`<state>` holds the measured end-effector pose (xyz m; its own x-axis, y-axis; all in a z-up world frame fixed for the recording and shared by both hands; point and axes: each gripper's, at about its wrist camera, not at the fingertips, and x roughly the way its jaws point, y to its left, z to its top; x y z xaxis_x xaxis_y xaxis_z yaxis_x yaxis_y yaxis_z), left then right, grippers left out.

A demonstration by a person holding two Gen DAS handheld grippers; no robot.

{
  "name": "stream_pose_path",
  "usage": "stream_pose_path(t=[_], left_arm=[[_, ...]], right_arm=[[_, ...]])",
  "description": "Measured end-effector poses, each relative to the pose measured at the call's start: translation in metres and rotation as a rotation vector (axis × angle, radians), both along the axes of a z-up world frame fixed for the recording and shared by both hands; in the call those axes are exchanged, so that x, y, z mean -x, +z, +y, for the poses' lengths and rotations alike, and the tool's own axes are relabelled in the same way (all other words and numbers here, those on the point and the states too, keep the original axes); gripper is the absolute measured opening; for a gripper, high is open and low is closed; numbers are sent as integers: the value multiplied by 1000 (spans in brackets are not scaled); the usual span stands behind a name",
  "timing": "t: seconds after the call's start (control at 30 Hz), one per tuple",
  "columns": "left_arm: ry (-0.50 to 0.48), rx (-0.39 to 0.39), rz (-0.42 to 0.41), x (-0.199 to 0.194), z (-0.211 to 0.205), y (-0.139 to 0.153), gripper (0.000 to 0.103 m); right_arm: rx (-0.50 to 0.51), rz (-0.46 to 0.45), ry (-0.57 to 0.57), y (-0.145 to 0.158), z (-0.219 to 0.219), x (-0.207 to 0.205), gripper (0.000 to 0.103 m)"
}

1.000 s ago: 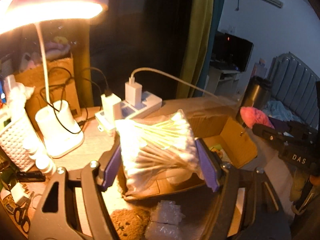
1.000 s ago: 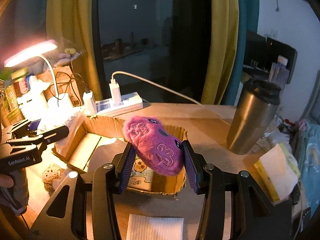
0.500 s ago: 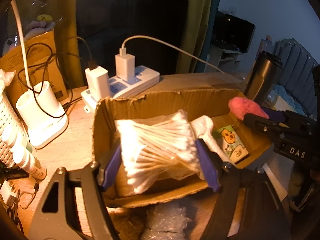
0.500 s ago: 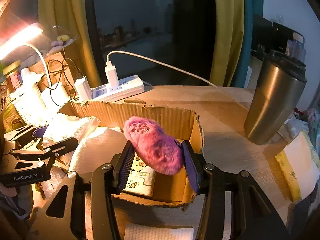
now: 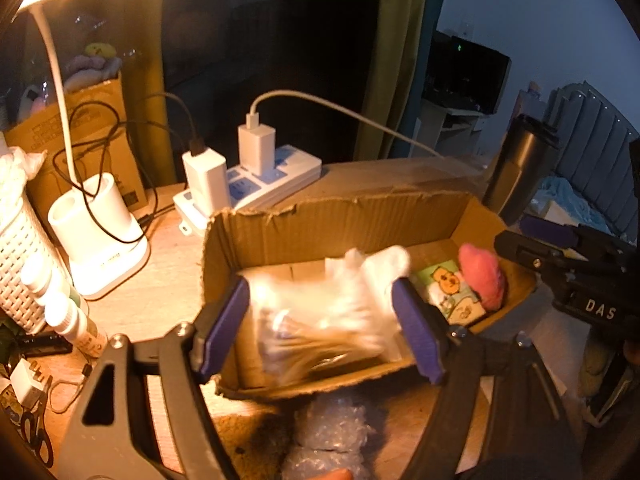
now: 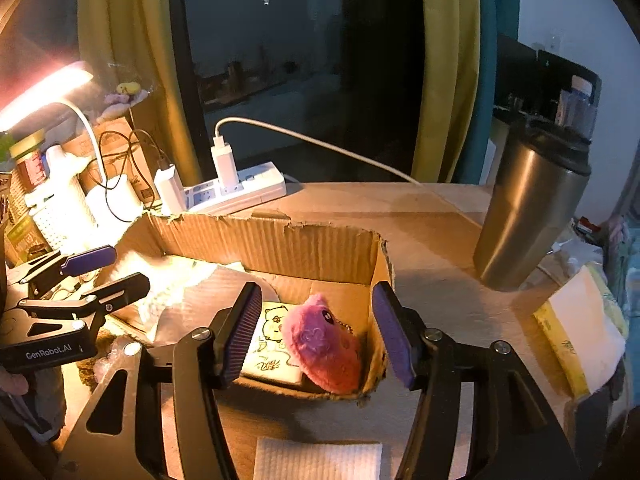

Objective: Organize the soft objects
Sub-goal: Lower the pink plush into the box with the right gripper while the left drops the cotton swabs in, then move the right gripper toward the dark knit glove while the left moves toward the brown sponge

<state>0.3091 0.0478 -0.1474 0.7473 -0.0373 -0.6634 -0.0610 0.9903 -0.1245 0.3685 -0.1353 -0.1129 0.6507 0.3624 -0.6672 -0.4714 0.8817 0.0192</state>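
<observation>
An open cardboard box (image 5: pixel 332 220) (image 6: pixel 276 240) stands on the wooden desk. My left gripper (image 5: pixel 320 328) is open over the box's left end; the clear bag of cotton swabs (image 5: pixel 320 320) lies blurred between the spread jaws, inside the box. My right gripper (image 6: pixel 316 332) is open over the box's right end. The pink plush toy (image 6: pixel 324 344) (image 5: pixel 480 276) lies loose in the box's right corner, partly on a cartoon tissue pack (image 6: pixel 272 344). A white soft item (image 6: pixel 180 280) lies at the box's left.
A steel tumbler (image 6: pixel 528 208) stands right of the box. A power strip with chargers (image 6: pixel 232 188) and a lit desk lamp (image 5: pixel 96 236) sit behind and to the left. Bubble wrap (image 5: pixel 328 436) and a white napkin (image 6: pixel 320 460) lie in front. A yellow packet (image 6: pixel 580 332) lies at far right.
Both grippers lowered into the box and opened. The cotton swab bag dropped from the left jaws; the pink plush dropped from the right jaws into the box corner.
</observation>
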Motion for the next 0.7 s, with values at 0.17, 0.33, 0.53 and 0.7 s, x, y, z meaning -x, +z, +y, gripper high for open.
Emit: stream_pose_path(t=[0.17, 0.33, 0.53, 0.7], left_arm=[[-3, 7, -33, 12, 0, 12, 84], [-3, 13, -63, 28, 1, 22, 84], [9, 24, -88, 48, 5, 31, 84], [13, 28, -110, 67, 6, 37, 84]], right_arm=[[2, -23, -5, 11, -4, 13, 61], [2, -45, -8, 21, -6, 27, 61], [7, -68, -5, 31, -5, 47, 61], [10, -83, 0, 37, -3, 65, 61]])
